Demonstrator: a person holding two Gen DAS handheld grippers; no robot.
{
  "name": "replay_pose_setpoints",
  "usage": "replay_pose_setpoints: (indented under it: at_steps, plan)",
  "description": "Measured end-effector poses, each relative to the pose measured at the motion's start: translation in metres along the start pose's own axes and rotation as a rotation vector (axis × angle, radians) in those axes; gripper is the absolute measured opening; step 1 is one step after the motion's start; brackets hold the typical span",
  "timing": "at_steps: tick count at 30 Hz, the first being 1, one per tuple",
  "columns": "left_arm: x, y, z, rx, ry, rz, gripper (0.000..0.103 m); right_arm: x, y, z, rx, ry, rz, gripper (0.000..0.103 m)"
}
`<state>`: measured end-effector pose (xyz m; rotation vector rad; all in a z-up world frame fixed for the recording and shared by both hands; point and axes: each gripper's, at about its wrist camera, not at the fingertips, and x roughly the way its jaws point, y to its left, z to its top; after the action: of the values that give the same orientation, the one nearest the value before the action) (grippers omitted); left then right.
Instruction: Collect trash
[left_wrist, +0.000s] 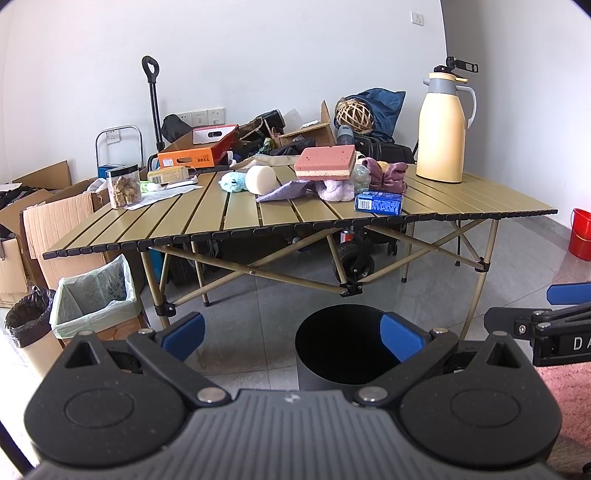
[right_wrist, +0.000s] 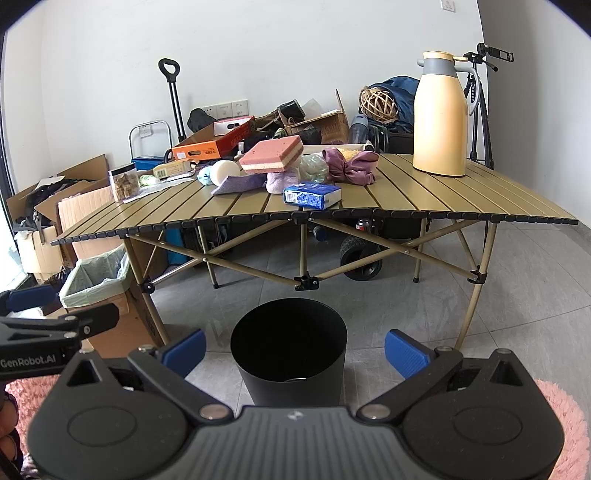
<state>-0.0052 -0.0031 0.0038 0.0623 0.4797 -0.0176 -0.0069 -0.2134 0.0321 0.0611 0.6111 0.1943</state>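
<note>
A black round bin stands on the grey floor in front of a slatted folding table. On the table lie a blue packet, a pink sponge, purple cloths, a white foam roll and a jar of snacks. My left gripper hangs open and empty above the floor near the bin. My right gripper is open too, with the bin seen between its fingers but well beyond them.
A cream thermos jug stands at the table's right end. Cardboard boxes, a lined box bin and a black-bagged bin sit at the left. A red bucket is at the right; a pink rug lies below.
</note>
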Motion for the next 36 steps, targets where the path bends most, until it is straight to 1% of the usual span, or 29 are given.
replay_pose_setpoints:
  at_steps: [23, 25, 27, 32, 36]
  plan:
    - [-0.002, 0.0, 0.002, 0.0, -0.004, 0.0, 0.103, -0.001, 0.001, 0.0, -0.005, -0.004, -0.001, 0.103]
    - [-0.003, -0.002, 0.01, 0.003, -0.007, -0.001, 0.103, 0.0, 0.001, -0.002, -0.005, -0.005, -0.001, 0.103]
    - [-0.004, -0.002, 0.01, 0.003, -0.008, -0.001, 0.103, -0.002, 0.003, 0.005, -0.005, -0.005, -0.001, 0.103]
    - [-0.006, -0.003, 0.013, 0.002, -0.011, -0.001, 0.103, -0.003, 0.003, 0.002, -0.006, -0.006, -0.001, 0.103]
    - [-0.009, -0.003, 0.013, 0.001, -0.018, -0.003, 0.103, -0.005, 0.003, 0.008, -0.009, -0.01, -0.002, 0.103]
